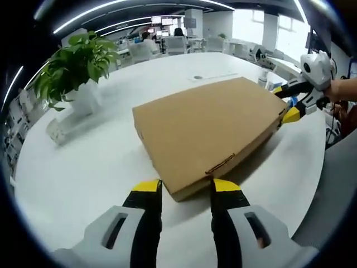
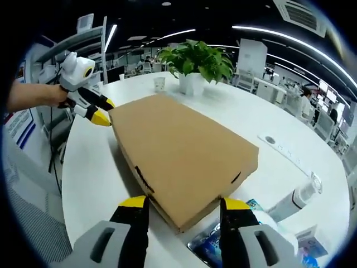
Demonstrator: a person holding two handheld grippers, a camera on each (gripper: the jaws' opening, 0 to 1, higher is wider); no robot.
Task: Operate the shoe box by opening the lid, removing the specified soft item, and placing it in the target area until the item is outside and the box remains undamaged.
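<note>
Shoe box (image 1: 209,131) flat on table (image 1: 83,167) (lid closed), corners between jaws.

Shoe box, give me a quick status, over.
Left gripper and right gripper both open, each straddling a corner of the shoe box. Lid closed, box flat on table. Potted plant stands apart from the box.

**What stays out of sight**

The shoe box (image 2: 184,151) is shut, so its contents are hidden. Its near corner covers part of a blue packet (image 2: 209,245). The people at far desks (image 1: 162,42) are too small to tell.
</note>
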